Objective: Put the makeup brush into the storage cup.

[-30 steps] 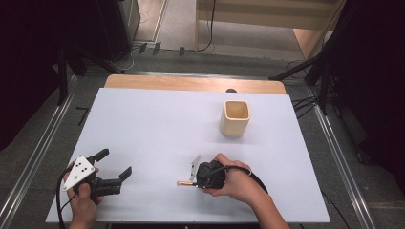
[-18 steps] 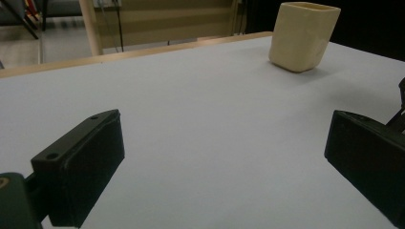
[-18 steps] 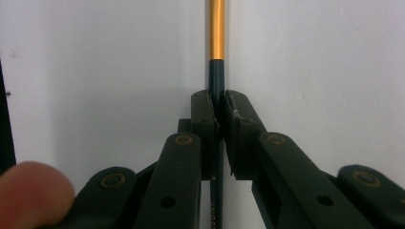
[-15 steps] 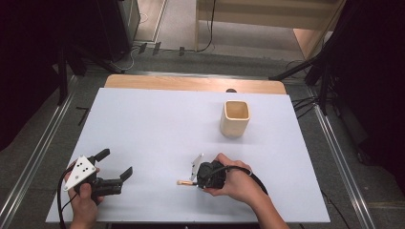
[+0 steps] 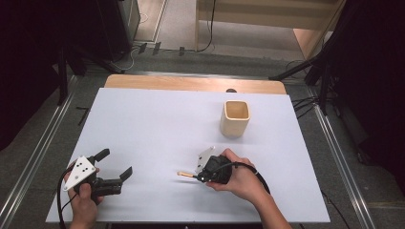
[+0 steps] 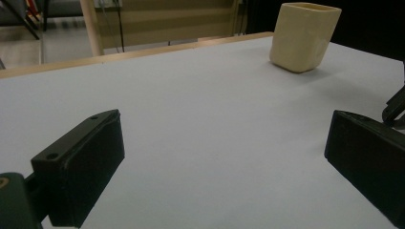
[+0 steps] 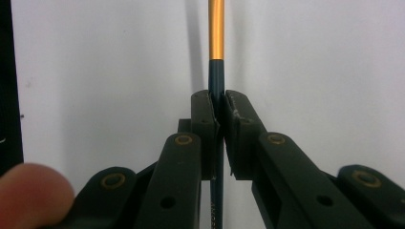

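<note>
Black jaws of the right gripper point(image 7: 218, 119) were clamped tight on a slim dark-blue pen with an orange-gold end point(image 7: 216, 33), low over the white table point(image 5: 157, 129). Its long axis ran straight out along the jaws, pointing toward the left gripper point(image 5: 117, 168), which rested wide open and empty. A cream square ceramic cup point(image 5: 235, 118) stood beyond, nearer the right hand point(image 5: 239, 179).

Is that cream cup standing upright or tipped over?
Upright: the cup stands on its base on the table, its open mouth facing up.
</note>
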Demonstrator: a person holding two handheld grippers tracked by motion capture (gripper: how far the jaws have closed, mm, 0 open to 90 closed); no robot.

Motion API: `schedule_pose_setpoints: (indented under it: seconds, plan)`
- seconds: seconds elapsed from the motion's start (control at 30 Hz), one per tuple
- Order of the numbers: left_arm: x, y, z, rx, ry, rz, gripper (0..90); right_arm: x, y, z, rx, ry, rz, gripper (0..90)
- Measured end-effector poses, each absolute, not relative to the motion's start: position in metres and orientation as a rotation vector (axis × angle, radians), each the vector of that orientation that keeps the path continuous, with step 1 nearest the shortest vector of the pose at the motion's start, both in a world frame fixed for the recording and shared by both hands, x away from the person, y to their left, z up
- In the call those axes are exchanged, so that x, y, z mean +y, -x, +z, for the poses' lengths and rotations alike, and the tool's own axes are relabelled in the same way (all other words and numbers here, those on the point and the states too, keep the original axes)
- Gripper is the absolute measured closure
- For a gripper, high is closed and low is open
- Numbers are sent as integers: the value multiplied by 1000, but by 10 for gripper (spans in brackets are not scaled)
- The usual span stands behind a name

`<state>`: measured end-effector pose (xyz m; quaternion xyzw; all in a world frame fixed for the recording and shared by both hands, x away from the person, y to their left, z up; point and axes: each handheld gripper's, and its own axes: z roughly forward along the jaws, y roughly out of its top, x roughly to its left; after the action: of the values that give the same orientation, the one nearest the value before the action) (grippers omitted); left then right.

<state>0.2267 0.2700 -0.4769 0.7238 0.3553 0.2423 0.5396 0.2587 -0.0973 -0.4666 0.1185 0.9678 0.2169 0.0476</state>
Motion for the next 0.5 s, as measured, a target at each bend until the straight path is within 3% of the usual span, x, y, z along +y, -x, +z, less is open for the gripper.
schedule_pose_setpoints:
  seconds: [0.5]
  plan:
    - [271,-227,-477,845,-1715,578,5,-116,-266,-454,2756,-539,894,845]
